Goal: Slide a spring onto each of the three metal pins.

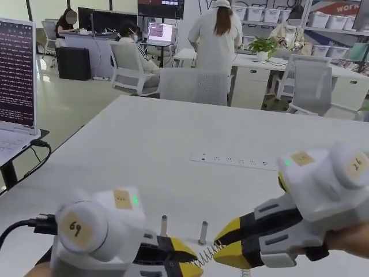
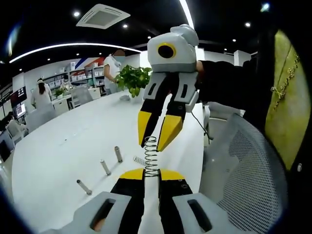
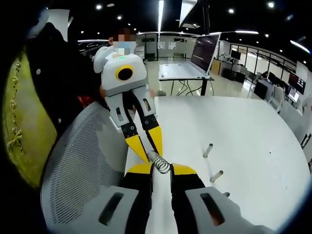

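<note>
Spring (image 1: 206, 253) is held above the table, long axis running left-right between the grippers. Left gripper (image 2: 151, 174) jaws are closed on its left end. Right gripper (image 3: 161, 168) jaws pinch its right end. Nearest pin (image 1: 203, 232) stands upright just beyond; judged: spring must tip vertical.

Left claw (image 1: 192, 262), right claw (image 1: 219, 245), clamped tip-to-tip.

Bright, even light from ceiling strips (image 3: 160, 12). Table (image 1: 173, 138) shows soft shadows. Gripper views bow strongly at edges; head view slightly soft.
</note>
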